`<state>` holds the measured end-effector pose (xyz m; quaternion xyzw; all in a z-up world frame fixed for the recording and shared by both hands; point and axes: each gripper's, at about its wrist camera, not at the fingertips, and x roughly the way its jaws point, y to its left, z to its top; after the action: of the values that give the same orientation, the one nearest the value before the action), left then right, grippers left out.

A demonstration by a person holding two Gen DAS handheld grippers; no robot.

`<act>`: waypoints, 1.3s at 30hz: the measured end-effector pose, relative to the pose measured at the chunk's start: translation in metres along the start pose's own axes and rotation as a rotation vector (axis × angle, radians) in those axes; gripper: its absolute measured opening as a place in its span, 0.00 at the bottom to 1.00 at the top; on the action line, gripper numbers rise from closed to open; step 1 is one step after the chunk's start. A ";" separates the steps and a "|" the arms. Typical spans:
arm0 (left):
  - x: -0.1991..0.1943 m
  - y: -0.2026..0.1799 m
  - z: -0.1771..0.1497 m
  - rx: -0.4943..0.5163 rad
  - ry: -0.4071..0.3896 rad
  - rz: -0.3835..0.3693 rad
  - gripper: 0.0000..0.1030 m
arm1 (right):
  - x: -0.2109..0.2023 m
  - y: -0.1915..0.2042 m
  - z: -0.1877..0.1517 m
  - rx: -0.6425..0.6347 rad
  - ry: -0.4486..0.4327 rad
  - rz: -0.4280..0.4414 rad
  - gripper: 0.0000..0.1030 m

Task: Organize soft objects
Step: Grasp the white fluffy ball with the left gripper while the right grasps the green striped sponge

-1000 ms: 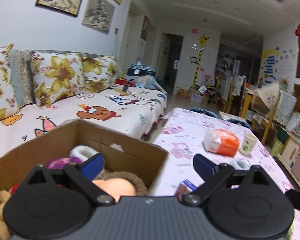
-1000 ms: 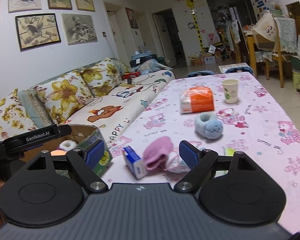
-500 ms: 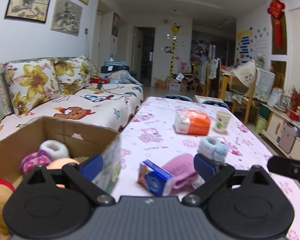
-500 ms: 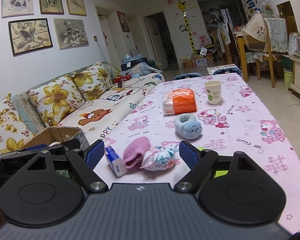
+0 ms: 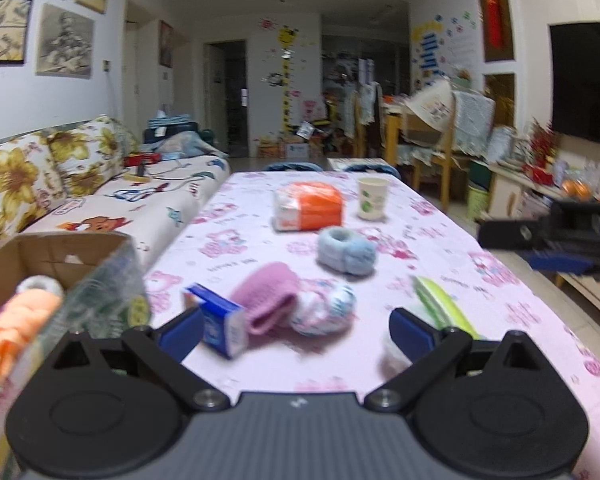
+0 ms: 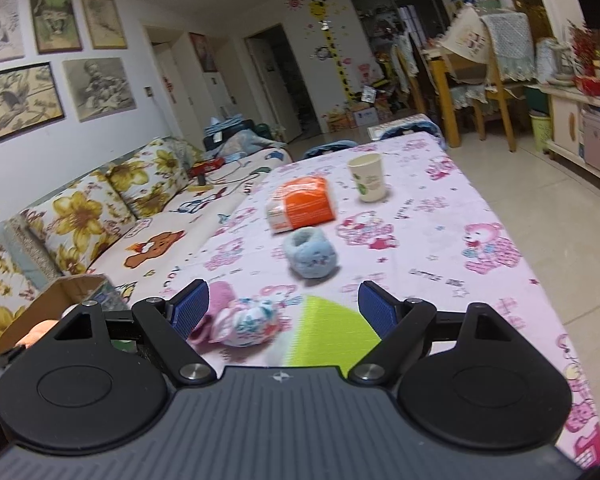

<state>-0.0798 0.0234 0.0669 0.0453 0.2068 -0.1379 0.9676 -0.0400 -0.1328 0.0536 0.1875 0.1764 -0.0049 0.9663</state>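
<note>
- Table (image 5: 439, 240), pink cartoon cloth, ran lengthwise away from both cams; sofa (image 5: 100, 200) along its left side.
- Box (image 5: 52, 248), cardboard, sat at the near-left table corner w/ soft toys already in it: an orange plush (image 5: 16, 328) and a white fuzzy one (image 5: 40, 285). Judged as the drop spot, so the job looked part done.
- Orange pack (image 5: 307, 206) and cup (image 5: 373, 199) stood farther down the table, well apart from the grippers; prob. not soft-item targets.
- Blue bootie (image 5: 345, 250) lay mid-table, beyond the near cluster, opening facing up and away.
- Pink sock (image 5: 270, 298) lay just ahead of the L gripper (image 5: 296, 330), long axis slanting near-left to far-right, touching the floral ball (image 5: 327, 310) on its right; blue carton (image 5: 216, 324) just beside its left.
- Green item (image 6: 327, 332), flat, sat under and ahead of the R gripper (image 6: 284, 306); blurred, type unclear.
- L gripper: jaws spread wide, nothing held; sock and ball sat fwd between its fingertips.
- R gripper: jaws also wide apart, empty; the ball lay toward its left finger (image 6: 190, 306), bootie farther ahead.
- Key relation: sock/ball cluster lay dead ahead of the L gripper, close to the box, so L seemed better placed; R seemed to have the straighter line to the bootie.
</note>
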 end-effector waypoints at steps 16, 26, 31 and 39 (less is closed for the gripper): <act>0.017 -0.076 -0.034 0.212 0.077 -0.128 0.96 | 0.068 -0.031 -0.017 0.161 0.306 0.067 1.00; 0.028 -0.093 -0.042 0.276 0.109 -0.136 0.96 | 0.091 -0.019 -0.026 0.155 0.370 0.114 1.00; 0.031 -0.092 -0.042 0.263 0.121 -0.146 0.96 | 0.098 -0.020 -0.022 0.141 0.364 0.139 1.00; 0.045 -0.088 -0.034 0.217 0.133 -0.148 0.96 | 0.081 -0.037 -0.009 0.159 0.303 0.165 0.68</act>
<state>-0.0790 -0.0669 0.0147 0.1431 0.2572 -0.2272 0.9283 0.0302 -0.1592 0.0048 0.2756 0.3033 0.0886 0.9079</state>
